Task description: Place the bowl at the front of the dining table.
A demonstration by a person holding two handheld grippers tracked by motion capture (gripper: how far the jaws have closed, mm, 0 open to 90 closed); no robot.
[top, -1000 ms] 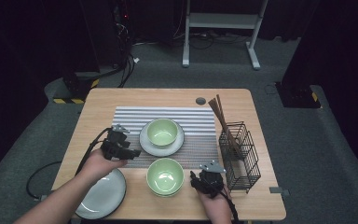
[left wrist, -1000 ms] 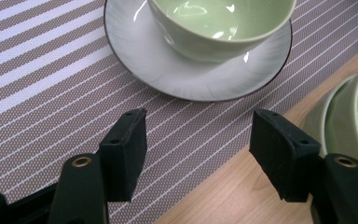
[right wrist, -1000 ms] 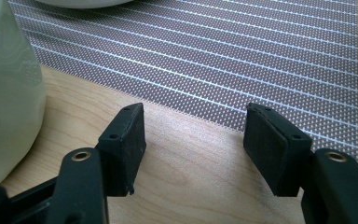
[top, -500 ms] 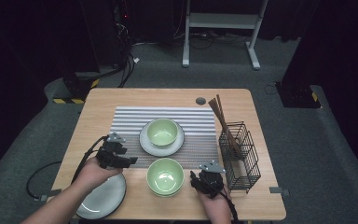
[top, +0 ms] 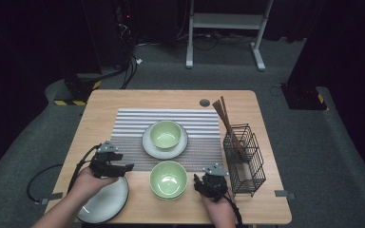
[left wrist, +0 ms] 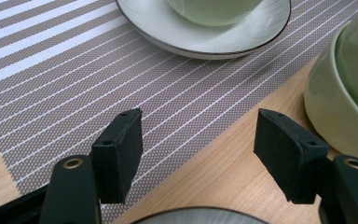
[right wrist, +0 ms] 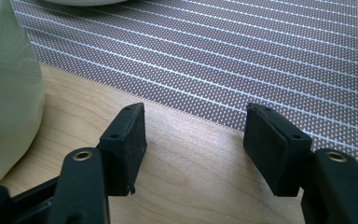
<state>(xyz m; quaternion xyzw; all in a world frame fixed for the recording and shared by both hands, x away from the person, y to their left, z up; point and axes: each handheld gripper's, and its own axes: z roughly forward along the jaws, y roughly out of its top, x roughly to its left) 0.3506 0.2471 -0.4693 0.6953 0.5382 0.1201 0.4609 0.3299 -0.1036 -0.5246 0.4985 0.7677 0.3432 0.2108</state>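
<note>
Left gripper (top: 123,167): drawn back from the mat to the empty plate (top: 105,205); fingers (left wrist: 120,149) released, just widened, grasping nothing.
Plate: front-left worktop (top: 123,102), likely next pickup.
Front bowl (top: 168,179): mid-front, untouched.
Right gripper (top: 203,183): unmoved, fingers released.

I'm looking at a light wooden table (top: 123,102) in the middle of the frame, with a small dark round cap (top: 204,102) set in its top near the far edge. A grey striped placemat (top: 128,124) lies across its centre, and a white plate (top: 148,145) rests on the mat. Below the mat, a green bowl (top: 168,179) sits on bare wood at lower centre. A second plate (top: 105,205) lies at lower left. A black wire basket (top: 247,159) stands at the right edge.
</note>
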